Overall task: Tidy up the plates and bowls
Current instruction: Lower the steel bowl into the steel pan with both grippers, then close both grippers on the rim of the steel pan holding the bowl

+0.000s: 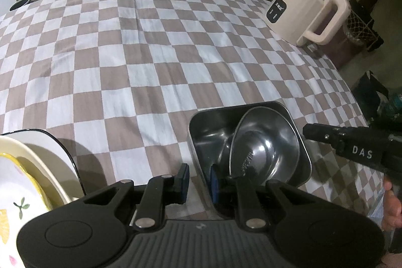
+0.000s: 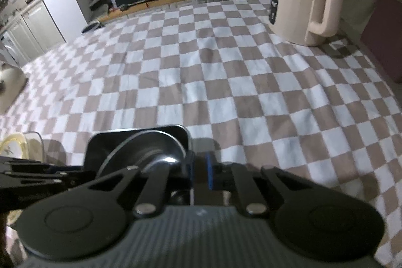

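A rectangular steel tray (image 1: pixel 201 127) sits on the checkered cloth with a round steel dish (image 1: pixel 266 142) leaning tilted inside it. My left gripper (image 1: pixel 199 180) straddles the tray's near left wall, one pad outside and one inside, and is shut on it. From the right, my right gripper (image 2: pixel 199 173) is shut on the right rim of the tray (image 2: pixel 187 140); its black tip (image 1: pixel 307 132) meets that rim in the left wrist view. To the tray's left stands a stack of ceramic plates (image 1: pixel 22 182), with a yellow-rimmed flowered one on top.
A cream electric jug (image 1: pixel 301 14) with a big handle stands at the far right of the table, near its edge. A small dark bowl (image 1: pixel 20 3) sits at the far left corner. A hand (image 1: pixel 392 205) holds the right gripper. Shelves and clutter lie behind.
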A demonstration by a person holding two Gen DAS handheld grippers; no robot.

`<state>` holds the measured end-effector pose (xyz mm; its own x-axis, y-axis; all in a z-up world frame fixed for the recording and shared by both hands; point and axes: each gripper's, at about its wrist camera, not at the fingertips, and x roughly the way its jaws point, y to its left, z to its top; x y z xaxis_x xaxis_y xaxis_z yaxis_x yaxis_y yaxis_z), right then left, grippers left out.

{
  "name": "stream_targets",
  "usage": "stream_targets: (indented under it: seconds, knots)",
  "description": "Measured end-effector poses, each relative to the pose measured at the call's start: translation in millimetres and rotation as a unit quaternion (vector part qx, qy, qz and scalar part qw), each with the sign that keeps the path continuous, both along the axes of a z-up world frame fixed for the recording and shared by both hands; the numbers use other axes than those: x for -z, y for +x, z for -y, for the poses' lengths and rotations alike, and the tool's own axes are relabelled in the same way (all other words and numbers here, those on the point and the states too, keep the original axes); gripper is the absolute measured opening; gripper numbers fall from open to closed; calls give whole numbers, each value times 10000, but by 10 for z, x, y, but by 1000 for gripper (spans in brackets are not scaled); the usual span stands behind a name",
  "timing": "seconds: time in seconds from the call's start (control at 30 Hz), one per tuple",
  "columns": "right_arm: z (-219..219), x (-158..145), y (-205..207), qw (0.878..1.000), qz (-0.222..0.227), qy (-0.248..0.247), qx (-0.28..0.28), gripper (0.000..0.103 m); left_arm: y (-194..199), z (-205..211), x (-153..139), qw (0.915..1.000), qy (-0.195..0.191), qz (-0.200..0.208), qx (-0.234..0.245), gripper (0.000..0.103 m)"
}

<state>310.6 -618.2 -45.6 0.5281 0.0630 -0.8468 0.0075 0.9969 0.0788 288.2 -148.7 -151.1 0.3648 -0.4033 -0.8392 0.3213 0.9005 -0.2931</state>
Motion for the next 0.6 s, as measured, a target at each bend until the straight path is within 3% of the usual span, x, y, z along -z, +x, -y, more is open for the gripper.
stream_targets:
  seconds: [0.3,0.5,0.6]
  knots:
    - [-101,87,14,9994,-237,-234,-137,12,-4,13,8,10000,-43,-40,-16,19]
    - [-97,-40,-95,9997,78,-124,-182,14,30,-81,-22,9996,-203,-54,-184,19]
    - [-108,-96,-162,9992,118,-18,-374,22,48,-105,-45,9993,-268,-30,-259,19]
